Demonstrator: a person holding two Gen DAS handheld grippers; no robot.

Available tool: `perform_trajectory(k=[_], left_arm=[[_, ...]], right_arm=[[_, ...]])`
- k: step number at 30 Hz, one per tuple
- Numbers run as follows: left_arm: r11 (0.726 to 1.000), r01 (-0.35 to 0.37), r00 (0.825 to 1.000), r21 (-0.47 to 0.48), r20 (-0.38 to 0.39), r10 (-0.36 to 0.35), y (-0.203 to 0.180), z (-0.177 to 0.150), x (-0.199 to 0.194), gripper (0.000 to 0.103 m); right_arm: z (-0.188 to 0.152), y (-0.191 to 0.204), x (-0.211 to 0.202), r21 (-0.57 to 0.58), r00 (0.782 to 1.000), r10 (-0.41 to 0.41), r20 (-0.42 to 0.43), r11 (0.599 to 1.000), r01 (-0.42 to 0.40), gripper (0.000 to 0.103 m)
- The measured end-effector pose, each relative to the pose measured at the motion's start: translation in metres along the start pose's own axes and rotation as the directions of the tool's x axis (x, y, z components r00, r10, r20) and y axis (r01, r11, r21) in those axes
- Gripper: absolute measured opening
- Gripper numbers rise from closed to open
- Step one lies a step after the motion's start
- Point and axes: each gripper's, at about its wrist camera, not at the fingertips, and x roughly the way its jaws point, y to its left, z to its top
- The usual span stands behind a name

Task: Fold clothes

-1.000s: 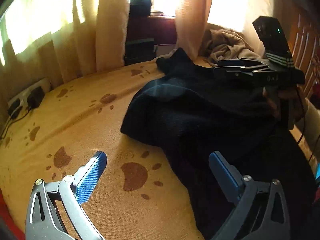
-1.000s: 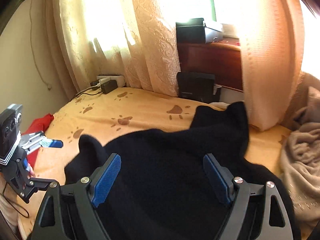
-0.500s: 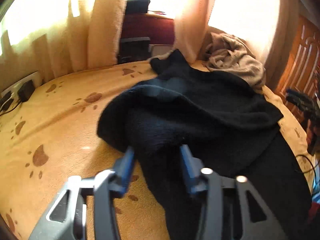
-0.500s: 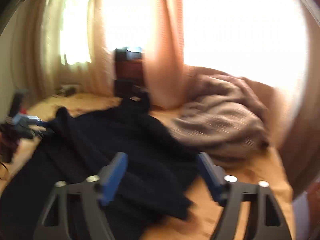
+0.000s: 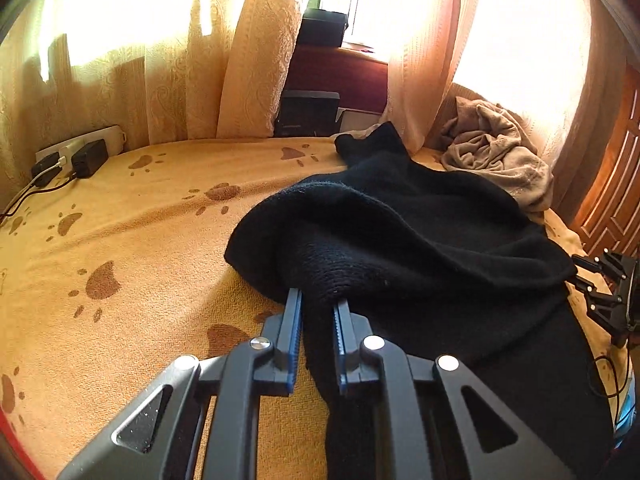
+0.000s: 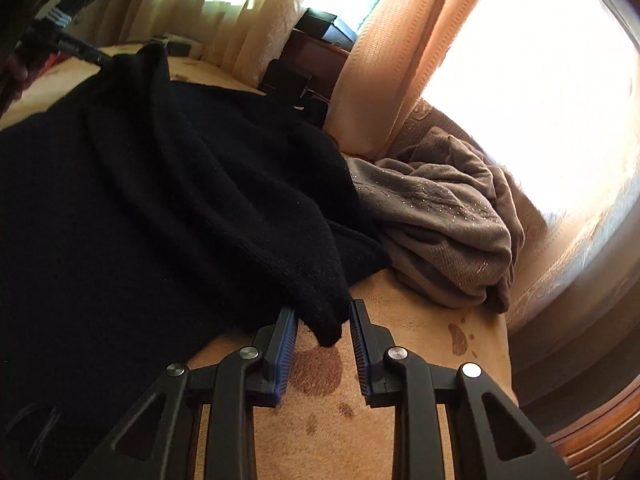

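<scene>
A black knitted sweater (image 5: 420,240) lies rumpled across the bed. In the left wrist view my left gripper (image 5: 318,308) is shut on a thick fold at the sweater's near left edge, with fabric filling the narrow gap between the blue pads. In the right wrist view my right gripper (image 6: 323,316) has closed on a corner of the sweater (image 6: 160,200), whose tip hangs between the pads. The right gripper's body (image 5: 612,292) shows at the right edge of the left view. The left gripper (image 6: 76,50) appears top left in the right view, at the sweater's raised edge.
The bed has a tan cover with brown paw prints (image 5: 140,260). A crumpled grey-brown garment (image 6: 440,232) lies against the sweater by the curtains. A power strip with plugs (image 5: 76,156) sits at the far left. A dark wooden cabinet (image 5: 336,76) stands behind the bed.
Both grippers were wide open a second ago. The left moved in and closed on the sweater's fold. The right swung to the sweater's right corner and closed on it.
</scene>
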Motion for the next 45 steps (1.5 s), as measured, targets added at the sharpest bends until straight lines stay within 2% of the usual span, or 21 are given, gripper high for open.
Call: perform_trajectory(k=[1,2,3,7,11,14,17,20,22,24,26,28,29,35,36,38,40,41,42,44,45], left_arm=[[1.0,-0.006,1.0,-0.001,-0.001,0.006,0.0,0.0,0.001,0.016],[1.0,-0.011,1.0,-0.005,-0.001,0.011,0.0,-0.001,0.002,0.016],[1.0,-0.015,1.0,-0.008,0.0,0.015,0.001,-0.001,0.002,0.016],[0.999,-0.031,1.0,-0.004,0.001,0.031,0.001,-0.003,0.003,0.016],[0.999,-0.047,0.999,0.009,0.009,0.047,-0.001,-0.004,0.002,0.014],[0.999,-0.055,0.998,-0.003,0.011,0.055,0.004,-0.007,-0.001,0.014],[0.998,-0.062,0.998,-0.019,0.007,0.063,0.013,-0.012,-0.006,0.012],[0.997,-0.07,0.998,-0.039,0.001,0.07,0.024,-0.02,-0.011,0.011],[0.996,-0.066,0.998,-0.058,-0.003,0.066,0.033,-0.025,-0.014,0.011],[0.995,-0.064,0.998,-0.072,-0.003,0.064,0.041,-0.03,-0.02,0.011],[0.994,-0.07,0.998,-0.082,-0.005,0.07,0.05,-0.034,-0.026,0.011],[0.991,-0.102,0.995,-0.081,-0.015,0.101,0.06,-0.038,-0.031,0.008],[0.99,-0.117,0.993,-0.08,-0.02,0.115,0.064,-0.04,-0.033,0.006],[0.991,-0.119,0.993,-0.06,-0.022,0.118,0.08,-0.038,-0.038,0.006],[0.993,-0.112,0.994,-0.034,-0.001,0.112,0.077,-0.034,-0.038,0.006],[0.99,-0.101,0.994,0.096,0.048,0.097,0.06,-0.022,-0.037,0.007],[0.964,-0.095,0.993,0.247,0.087,0.076,0.04,-0.01,-0.034,0.012],[0.94,-0.092,0.993,0.328,0.101,0.061,0.031,-0.004,-0.032,0.027],[0.906,-0.083,0.994,0.414,0.103,0.044,0.022,-0.001,-0.027,0.053],[0.827,-0.061,0.996,0.559,0.091,0.013,0.004,-0.003,-0.02,0.072],[0.784,-0.052,0.997,0.618,0.083,0.001,-0.005,-0.004,-0.017,0.072]], right_arm=[[0.003,-0.001,0.005,-0.003,1.0,0.011,-0.017,1.0,-0.011,0.026],[0.005,-0.001,0.011,-0.006,0.999,0.021,-0.034,1.0,-0.022,0.007],[0.009,-0.004,0.011,0.012,0.998,0.05,-0.04,0.999,-0.05,0.004],[0.031,-0.024,-0.021,0.147,0.979,0.202,0.027,0.968,-0.204,0.004],[0.061,-0.044,-0.069,0.259,0.931,0.32,0.175,0.897,-0.357,0.004],[0.091,-0.047,-0.105,0.245,0.877,0.389,0.282,0.854,-0.458,0.004],[0.125,-0.048,-0.14,0.202,0.806,0.454,0.38,0.81,-0.551,0.004],[0.158,-0.054,-0.164,0.185,0.718,0.521,0.461,0.736,-0.652,0.004],[0.172,-0.064,-0.165,0.224,0.679,0.542,0.495,0.676,-0.702,0.004],[0.178,-0.076,-0.15,0.313,0.688,0.538,0.487,0.628,-0.712,0.004],[0.171,-0.085,-0.118,0.435,0.724,0.543,0.425,0.579,-0.69,0.004],[0.148,-0.089,-0.075,0.557,0.772,0.554,0.313,0.551,-0.621,0.004],[0.138,-0.09,-0.064,0.586,0.782,0.556,0.281,0.546,-0.598,0.004],[0.086,-0.09,-0.028,0.675,0.815,0.557,0.161,0.54,-0.502,0.004],[0.078,-0.09,-0.022,0.688,0.818,0.558,0.14,0.539,-0.485,0.004],[0.06,-0.09,-0.01,0.714,0.824,0.558,0.099,0.537,-0.45,0.004],[0.043,-0.091,0.002,0.737,0.827,0.559,0.058,0.535,-0.413,0.004],[0.034,-0.091,0.008,0.748,0.828,0.559,0.037,0.534,-0.394,0.004],[0.032,-0.092,0.009,0.75,0.828,0.56,0.035,0.532,-0.392,0.004],[0.031,-0.094,0.003,0.744,0.827,0.56,0.047,0.533,-0.403,0.005],[0.031,-0.094,0.002,0.738,0.829,0.558,0.049,0.538,-0.406,0.005]])
